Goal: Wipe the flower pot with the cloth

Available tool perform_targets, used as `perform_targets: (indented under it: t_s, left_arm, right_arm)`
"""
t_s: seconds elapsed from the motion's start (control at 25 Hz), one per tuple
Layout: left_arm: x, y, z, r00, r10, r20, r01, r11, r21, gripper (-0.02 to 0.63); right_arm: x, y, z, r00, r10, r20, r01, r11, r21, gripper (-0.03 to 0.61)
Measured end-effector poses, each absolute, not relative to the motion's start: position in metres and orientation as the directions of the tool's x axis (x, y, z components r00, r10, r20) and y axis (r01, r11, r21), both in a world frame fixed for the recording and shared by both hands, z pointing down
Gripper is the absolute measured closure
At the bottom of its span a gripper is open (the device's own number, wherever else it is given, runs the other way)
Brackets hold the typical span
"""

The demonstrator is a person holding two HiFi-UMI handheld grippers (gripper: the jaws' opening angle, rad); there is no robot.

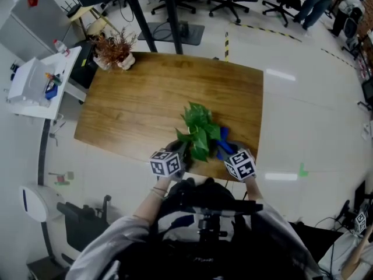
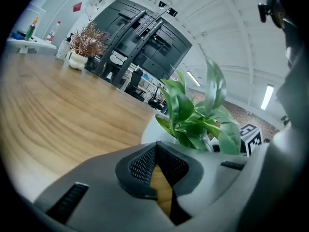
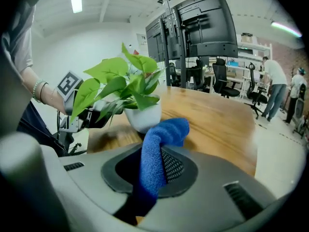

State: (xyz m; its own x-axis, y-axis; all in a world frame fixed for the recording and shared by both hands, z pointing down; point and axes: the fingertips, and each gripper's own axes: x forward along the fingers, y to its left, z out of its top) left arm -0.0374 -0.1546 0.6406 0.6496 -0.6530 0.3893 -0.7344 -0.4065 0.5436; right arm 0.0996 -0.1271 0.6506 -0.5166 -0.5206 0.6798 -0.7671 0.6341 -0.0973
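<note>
A white flower pot (image 1: 201, 151) with a leafy green plant (image 1: 198, 130) stands near the front edge of the wooden table (image 1: 140, 104). In the right gripper view my right gripper (image 3: 155, 154) is shut on a blue cloth (image 3: 159, 149), whose free end sticks up just in front of the pot (image 3: 143, 116). In the head view the cloth (image 1: 223, 141) lies against the pot's right side. My left gripper (image 2: 155, 150) is shut with nothing in it, low over the table, and the pot (image 2: 153, 128) stands just beyond its tips to the right. The leaves hide most of the pot from above.
A dried plant in a small white pot (image 1: 115, 52) stands at the table's far left corner. A white side table (image 1: 35, 83) with bottles is to the left. Black stand legs (image 1: 169, 16) and office chairs (image 1: 233, 2) lie beyond the table. A person (image 3: 275, 83) stands far off.
</note>
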Motion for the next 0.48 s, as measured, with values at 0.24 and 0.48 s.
perform_targets:
  t_s: [0.24, 0.48]
  left_arm:
    - [-0.025, -0.150, 0.648, 0.672, -0.617, 0.409, -0.725, -0.436, 0.534, 0.607]
    - [-0.031, -0.157, 0.649, 0.669, -0.612, 0.422, -0.731, -0.443, 0.519, 0.607]
  right_arm:
    - [0.089, -0.161, 0.626, -0.565, -0.535, 0.628, -0.718, 0.694, -0.056, 0.508]
    - [0.064, -0.150, 0.638, -0.591, -0.496, 0.637, -0.689, 0.720, -0.079, 0.508]
